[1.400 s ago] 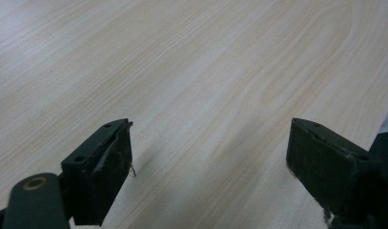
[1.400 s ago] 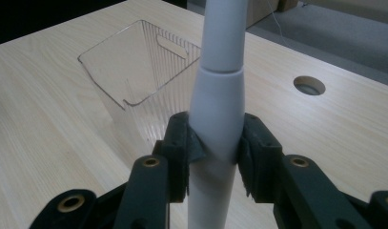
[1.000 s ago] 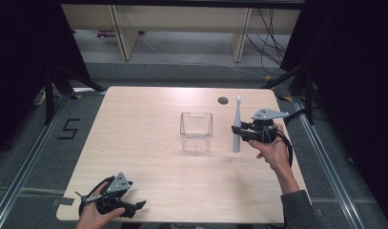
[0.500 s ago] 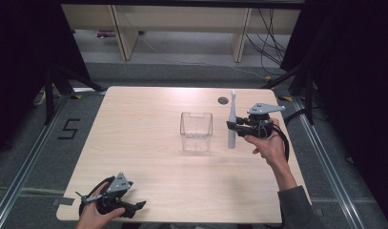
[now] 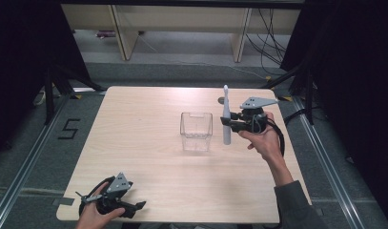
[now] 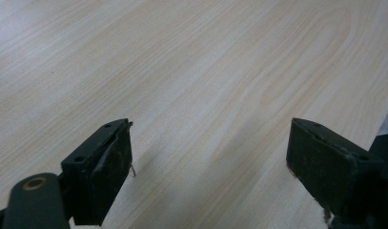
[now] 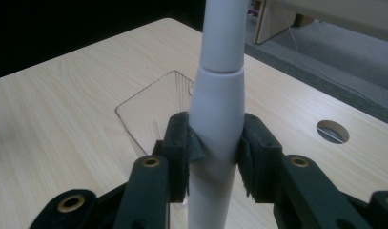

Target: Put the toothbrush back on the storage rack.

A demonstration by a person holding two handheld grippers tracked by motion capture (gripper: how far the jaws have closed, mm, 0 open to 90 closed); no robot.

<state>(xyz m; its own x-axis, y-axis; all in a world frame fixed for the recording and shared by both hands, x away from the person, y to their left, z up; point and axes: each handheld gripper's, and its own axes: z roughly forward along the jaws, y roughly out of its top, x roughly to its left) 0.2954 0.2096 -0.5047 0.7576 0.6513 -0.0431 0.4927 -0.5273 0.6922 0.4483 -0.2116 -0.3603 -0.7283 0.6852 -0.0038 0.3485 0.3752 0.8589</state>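
A white electric toothbrush is held upright above the table, just right of a clear square plastic cup. My right gripper is shut on the toothbrush's thick handle; in the right gripper view the pads press both sides of the handle and the cup stands just beyond. My left gripper rests at the table's front left corner, open, with only bare wood between its jaws.
The light wooden table has a round cable hole at the back right, behind the toothbrush. Dark floor, rails and shelving surround the table. A floor marking "5" lies left of it.
My right gripper has carried the upright toothbrush leftward, closer to the cup. The left gripper has stayed in place.
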